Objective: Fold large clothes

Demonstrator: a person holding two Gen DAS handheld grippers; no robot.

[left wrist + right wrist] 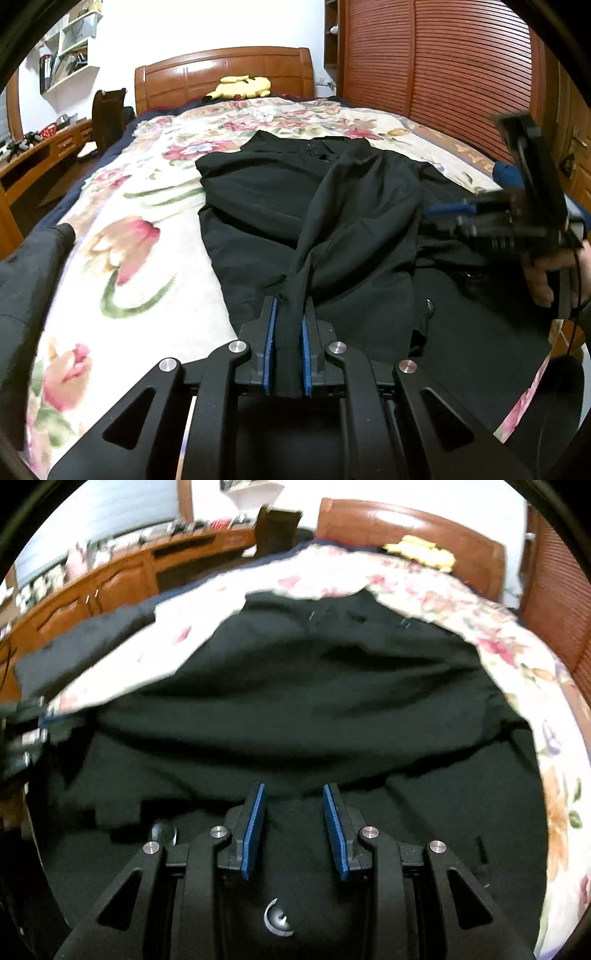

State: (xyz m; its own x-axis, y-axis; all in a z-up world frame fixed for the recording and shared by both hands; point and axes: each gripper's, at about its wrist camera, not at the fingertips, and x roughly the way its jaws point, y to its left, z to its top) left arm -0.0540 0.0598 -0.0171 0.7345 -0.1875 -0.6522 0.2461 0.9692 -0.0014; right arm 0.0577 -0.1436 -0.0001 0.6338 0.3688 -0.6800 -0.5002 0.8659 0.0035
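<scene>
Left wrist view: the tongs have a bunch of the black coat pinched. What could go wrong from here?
The left tongs pinch only a narrow bunch of the black coat, so the heavy cloth may slip out. The right tongs are open and hold nothing, so the lifted part could drag unevenly and crease. Metal buttons might snag.

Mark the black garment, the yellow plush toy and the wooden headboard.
black garment [258, 192]: left wrist view, flat upper panel.
yellow plush toy [242, 86]: left wrist view, middle of its body.
wooden headboard [177, 79]: left wrist view, left glossy panel.
</scene>
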